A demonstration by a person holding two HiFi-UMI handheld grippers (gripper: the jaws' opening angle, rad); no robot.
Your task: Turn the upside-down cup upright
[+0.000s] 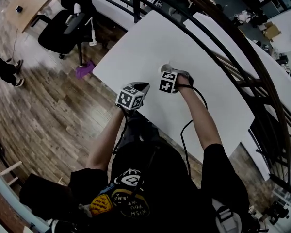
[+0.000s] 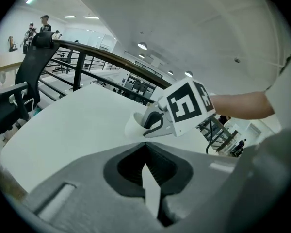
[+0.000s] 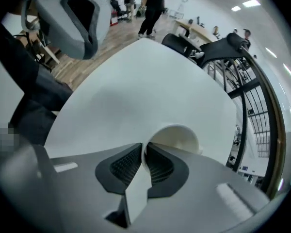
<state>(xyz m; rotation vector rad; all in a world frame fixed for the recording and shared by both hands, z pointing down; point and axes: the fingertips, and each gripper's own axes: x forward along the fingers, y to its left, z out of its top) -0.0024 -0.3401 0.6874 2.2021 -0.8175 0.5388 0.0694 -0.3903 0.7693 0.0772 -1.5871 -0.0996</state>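
Currently: cup pinched by its wall, mouth up

Nearest: left gripper [image 2: 145, 147], at the near edge of the white table [image 1: 136, 47]. Its jaws are fully together with nothing between them. It is apart from the cup and aimed toward it.

Just beyond: right gripper [image 3: 144, 148], pointing down at the tabletop. Its jaws are nearly together and clamped on the thin wall of the white cup [image 3: 177, 134], one jaw inside the mouth and one outside. The cup's open mouth faces up toward that gripper. From the left gripper view the cup looks slightly tilted, low against the table. Cannot tell whether its base sits flat. It is roughly mid-table, with bare white surface all round it.

A black cable [image 1: 186, 130] loops back from the right gripper along the forearm.

Farther out: a dark curved railing [image 1: 218, 38] runs along the table's far side. A black office chair [image 1: 63, 30] stands on the wood floor [image 1: 48, 110] off the table's left corner, and a small purple thing [image 1: 83, 71] lies near it.

Farthest: people [image 3: 153, 1] stand across the room, too small to make out.
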